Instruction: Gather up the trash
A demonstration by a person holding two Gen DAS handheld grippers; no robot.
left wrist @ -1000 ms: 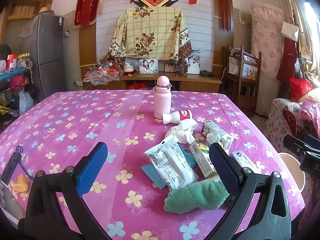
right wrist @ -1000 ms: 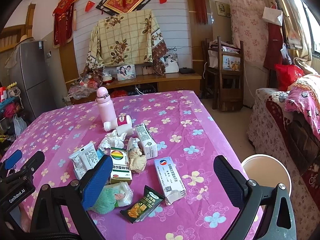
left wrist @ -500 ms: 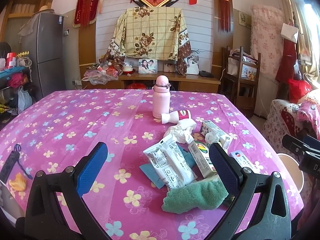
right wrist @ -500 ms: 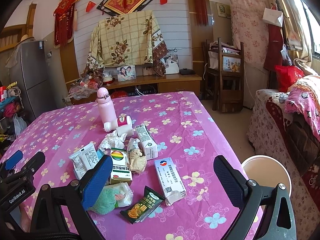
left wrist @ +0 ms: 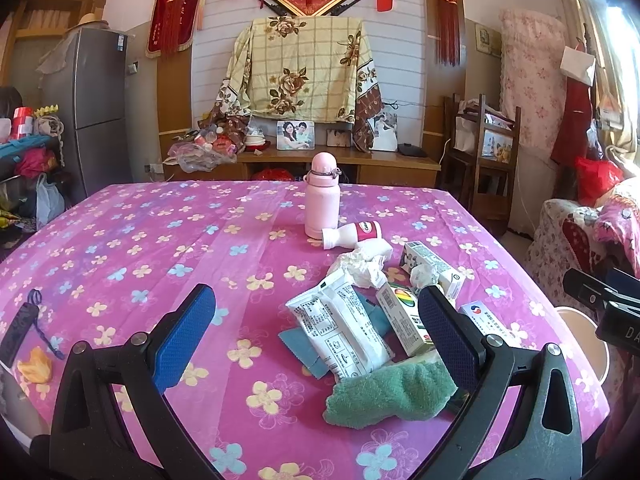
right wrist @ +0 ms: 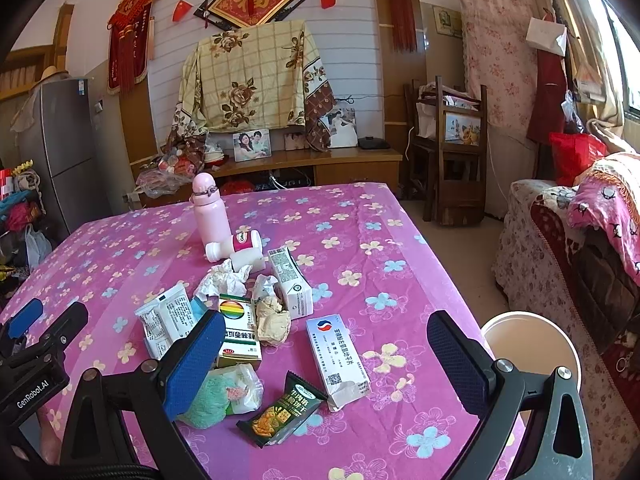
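Trash lies in a heap on the pink flowered table (right wrist: 360,232): white pouches (left wrist: 340,324), crumpled tissue (right wrist: 224,280), a rainbow box (right wrist: 238,328), a white medicine box (right wrist: 336,356), a milk carton (right wrist: 290,280), a green cracker packet (right wrist: 284,412), a tipped yogurt bottle (right wrist: 236,242) and a green cloth (left wrist: 392,392). My left gripper (left wrist: 316,332) is open and empty, hovering before the pouches. My right gripper (right wrist: 324,360) is open and empty above the cracker packet and medicine box.
A pink flask (left wrist: 322,200) stands upright behind the heap. A white bin (right wrist: 528,344) stands on the floor past the table's right edge. A black pouch (left wrist: 20,328) and orange scrap (left wrist: 36,366) lie at the table's left. A sofa (right wrist: 580,248) is at right.
The left wrist view has shifted slightly, the table scene sliding a little left and down. The right gripper has barely moved. Both stay open.
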